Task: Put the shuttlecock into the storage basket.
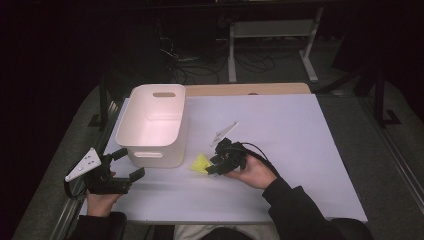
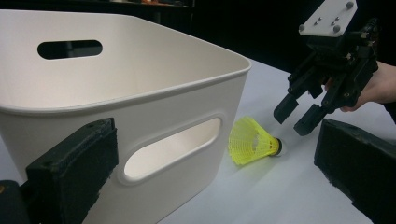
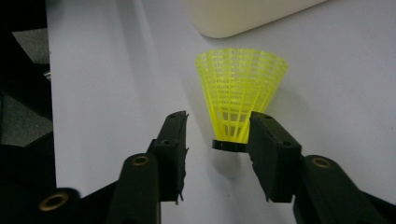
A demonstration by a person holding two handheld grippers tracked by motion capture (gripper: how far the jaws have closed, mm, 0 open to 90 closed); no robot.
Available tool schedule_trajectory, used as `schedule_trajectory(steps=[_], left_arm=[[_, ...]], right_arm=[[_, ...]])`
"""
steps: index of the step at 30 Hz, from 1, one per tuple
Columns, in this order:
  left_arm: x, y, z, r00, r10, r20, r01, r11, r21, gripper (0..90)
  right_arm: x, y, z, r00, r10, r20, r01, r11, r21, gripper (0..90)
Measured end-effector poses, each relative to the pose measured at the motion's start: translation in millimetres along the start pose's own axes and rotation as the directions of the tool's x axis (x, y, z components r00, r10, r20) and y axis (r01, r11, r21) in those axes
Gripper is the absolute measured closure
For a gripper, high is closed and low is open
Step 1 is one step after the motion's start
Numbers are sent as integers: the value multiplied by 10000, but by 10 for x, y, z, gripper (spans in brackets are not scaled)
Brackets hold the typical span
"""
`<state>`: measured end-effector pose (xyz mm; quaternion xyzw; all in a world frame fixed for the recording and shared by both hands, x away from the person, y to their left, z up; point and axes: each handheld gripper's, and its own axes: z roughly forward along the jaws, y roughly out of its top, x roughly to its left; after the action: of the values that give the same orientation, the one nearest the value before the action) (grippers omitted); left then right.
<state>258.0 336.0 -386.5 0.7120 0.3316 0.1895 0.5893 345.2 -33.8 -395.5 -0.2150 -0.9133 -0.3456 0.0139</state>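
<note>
Nearest the high camera, the person's two forearms come in over the near edge of the bench, which is covered by a white sheet. On the left side the left claw is held low near the bench's corner, its two black jaws spread wide with nothing between them; in the left gripper view they frame the near wall of the white bin without touching it. That bin stands upright on the left part of the sheet, with a slot handle cut into each end wall. Just beside its near right corner lies the yellow shuttlecock, on its side on the sheet, clear of the bin, its open mesh skirt turned toward the bin and its pale cork end toward the right hand. The right claw points at it from the right, tilted down toward the sheet. Its jaws are released, parted on either side of the cork end: one jaw stands well off the cork, while the other sits close against the base of the skirt, and whether it touches cannot be told. In the left gripper view the right claw's fingertips hover just above and beside the cork, not clamped on it.
</note>
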Motion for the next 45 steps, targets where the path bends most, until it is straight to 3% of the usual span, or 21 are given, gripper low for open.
schedule_trajectory(steps=[8,9,10,12,19,45], left_arm=[[0,0,0,10000,-2,-2,2,10000,10,0],[0,0,1,10000,0,0,0,10000,9,0],[-1,0,2,10000,-7,1,7,10000,13,0],[0,1,1,10000,-3,0,3,10000,14,0],[0,0,2,10000,-3,14,3,10000,1,0],[-1,0,1,10000,-1,47,1,10000,-7,0]], right_arm=[[-17,48,-63,9997,102,223,-111,9991,403,324],[-25,65,-65,9995,137,278,-152,9983,566,252],[-25,65,-65,9995,137,278,-152,9983,566,252],[-33,84,-52,9995,97,285,-119,9970,763,156],[-48,110,0,9993,55,358,-93,9943,1065,17],[-58,94,207,9995,-25,327,-27,9873,1590,0]])
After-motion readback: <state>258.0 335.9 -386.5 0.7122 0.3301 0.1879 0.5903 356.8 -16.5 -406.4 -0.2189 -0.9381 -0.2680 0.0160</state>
